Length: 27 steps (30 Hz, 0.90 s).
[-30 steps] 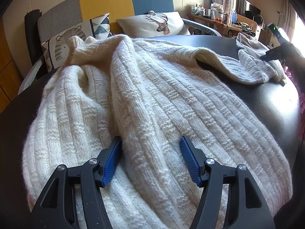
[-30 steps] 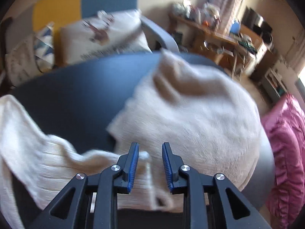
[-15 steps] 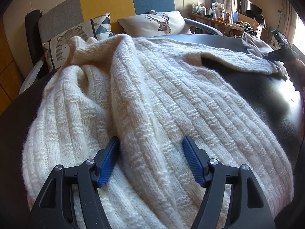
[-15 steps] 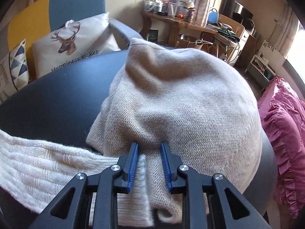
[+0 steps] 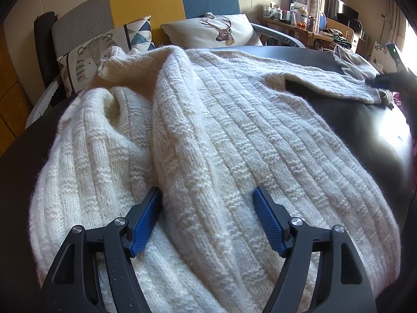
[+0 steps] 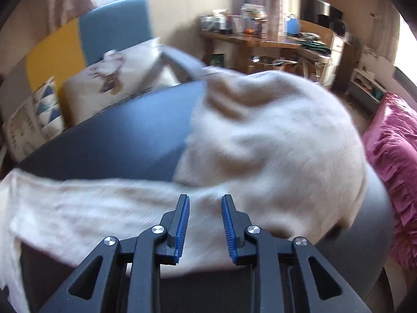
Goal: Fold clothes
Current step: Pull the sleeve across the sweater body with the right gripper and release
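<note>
Lying spread across the dark table point(image 5: 365, 135) is the cream knit sweater point(image 5: 221, 135), one sleeve point(image 5: 325, 83) reaching toward the far right. The left gripper point(image 5: 208, 203) is opening wide, straddling a raised fold without pressing it. The right gripper point(image 6: 205, 203) is opening slightly, jaws narrow, over blurred cream sleeve fabric; contact is indeterminable. A beige garment point(image 6: 273, 135) is lying beyond it.

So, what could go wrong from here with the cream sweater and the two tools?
1. The left tool has its jaws opening around a raised ridge of the cream sweater; closing there may pinch several layers and bunch the fold.
2. The sleeve lies between the pads of the right tool, but that picture is blurred; a loose grip could let it slip.
3. The sleeve end is right beside the beige garment; pulling might drag that along.
</note>
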Tool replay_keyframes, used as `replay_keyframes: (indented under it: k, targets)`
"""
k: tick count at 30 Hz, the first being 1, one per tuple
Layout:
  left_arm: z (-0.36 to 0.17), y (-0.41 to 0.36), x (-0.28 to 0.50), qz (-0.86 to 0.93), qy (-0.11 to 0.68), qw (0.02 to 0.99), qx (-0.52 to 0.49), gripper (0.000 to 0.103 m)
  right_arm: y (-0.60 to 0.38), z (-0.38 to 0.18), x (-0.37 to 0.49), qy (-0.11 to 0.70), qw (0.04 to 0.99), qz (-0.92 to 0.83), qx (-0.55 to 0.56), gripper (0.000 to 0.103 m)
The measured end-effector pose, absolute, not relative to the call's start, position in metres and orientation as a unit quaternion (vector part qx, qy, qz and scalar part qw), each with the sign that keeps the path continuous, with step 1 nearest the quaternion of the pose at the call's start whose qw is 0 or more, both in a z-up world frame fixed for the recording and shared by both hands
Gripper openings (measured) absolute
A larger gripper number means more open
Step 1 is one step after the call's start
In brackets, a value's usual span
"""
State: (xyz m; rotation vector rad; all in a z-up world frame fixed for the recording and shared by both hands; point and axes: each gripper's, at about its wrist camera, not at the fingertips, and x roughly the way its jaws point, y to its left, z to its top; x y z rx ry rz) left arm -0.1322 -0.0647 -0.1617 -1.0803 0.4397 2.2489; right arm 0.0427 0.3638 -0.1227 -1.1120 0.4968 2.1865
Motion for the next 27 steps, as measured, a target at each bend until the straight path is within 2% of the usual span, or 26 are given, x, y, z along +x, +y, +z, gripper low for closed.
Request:
replay_keyframes:
  k: [3,6,14,22,27]
  targets:
    - [-0.162,-0.069,-0.133,0.847,0.16,0.301,-0.409,0.076,0.337,-0.143,0.025,0.186,0.298,0.807,-0.475,0.025]
    - [-0.162,-0.073,-0.132,0.847,0.152,0.3,-0.411,0.076,0.323,-0.143,0.01,0.146,0.324,0.807,-0.472,0.026]
    - [-0.163,-0.081,-0.135,0.848,0.134,0.296,-0.418,0.076,0.317,-0.138,-0.053,0.084,0.301,0.816,-0.487,0.027]
    - [-0.164,-0.082,-0.137,0.848,0.13,0.297,-0.419,0.076,0.377,-0.136,-0.072,0.132,0.294,0.823,-0.467,0.028]
    - [-0.164,-0.083,-0.137,0.848,0.126,0.297,-0.421,0.077,0.359,-0.113,-0.072,0.162,0.271,0.848,-0.426,0.028]
